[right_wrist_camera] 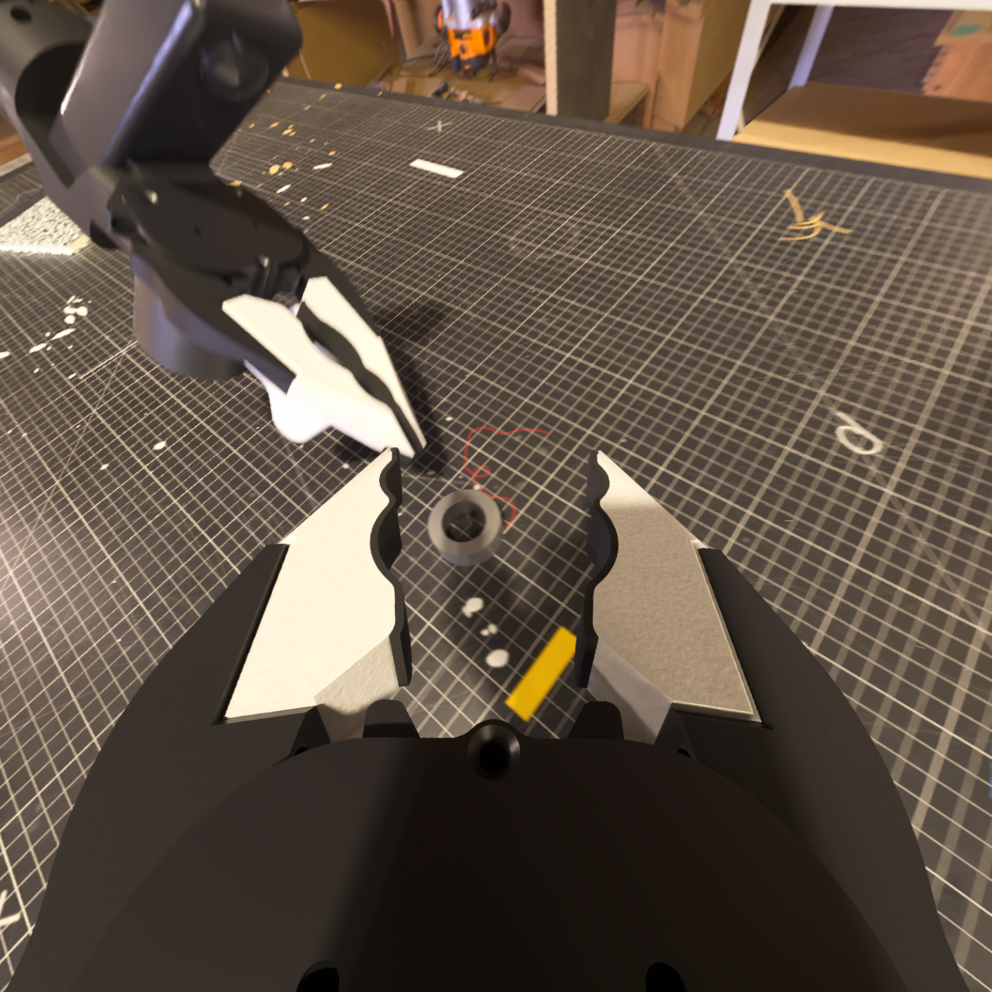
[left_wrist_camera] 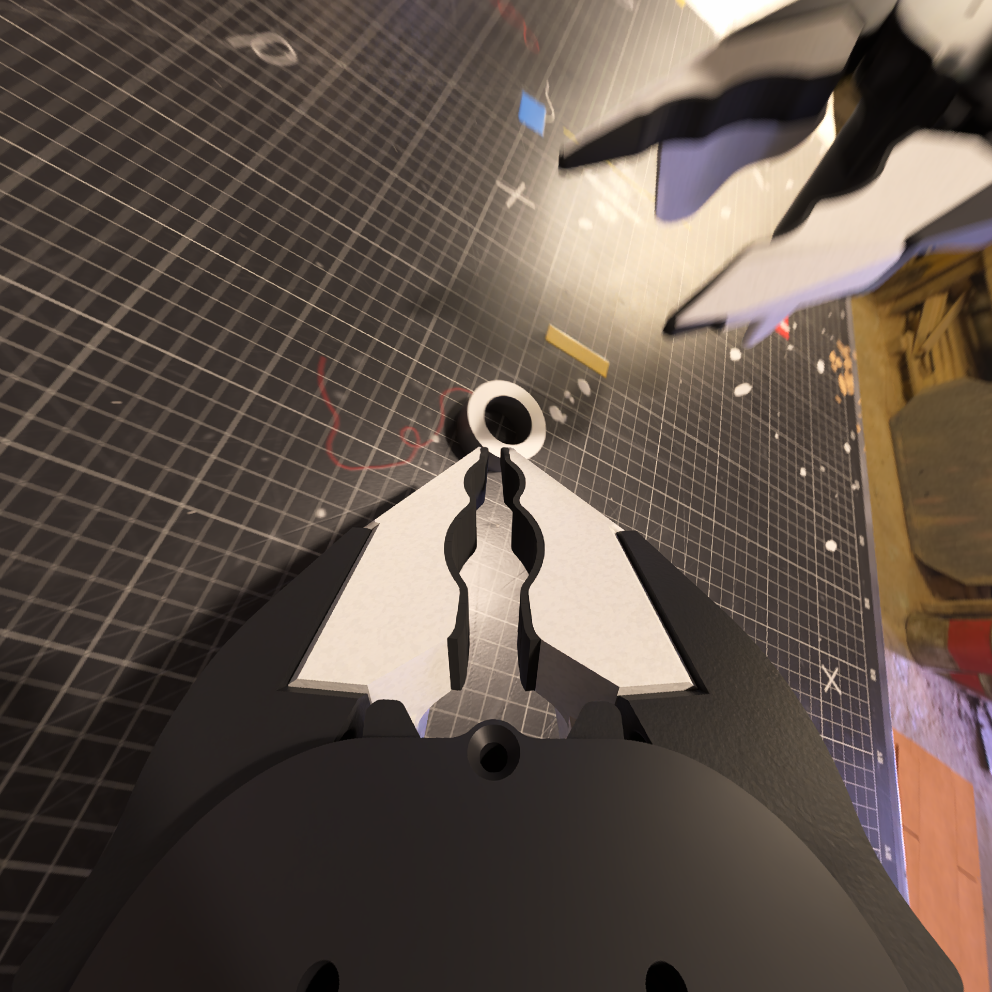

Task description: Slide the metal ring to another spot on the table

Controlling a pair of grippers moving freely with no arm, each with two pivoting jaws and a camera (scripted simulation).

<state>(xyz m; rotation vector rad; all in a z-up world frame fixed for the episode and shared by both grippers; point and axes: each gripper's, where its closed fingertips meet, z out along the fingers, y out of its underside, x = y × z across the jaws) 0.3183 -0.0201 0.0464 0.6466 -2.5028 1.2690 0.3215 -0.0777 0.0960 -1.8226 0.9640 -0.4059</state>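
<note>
Pushing suits this step — your left gripper point(left_wrist_camera: 491, 453), jaws nearly closed and empty, sits just beside the metal ring point(left_wrist_camera: 507, 420) at frame centre; keep tips low. Your right gripper point(right_wrist_camera: 494, 461) hangs wide apart — empty.

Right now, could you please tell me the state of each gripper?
Left gripper: shut, holding nothing, tips right by the ring.
Right gripper: open, empty, above the ring.
</note>
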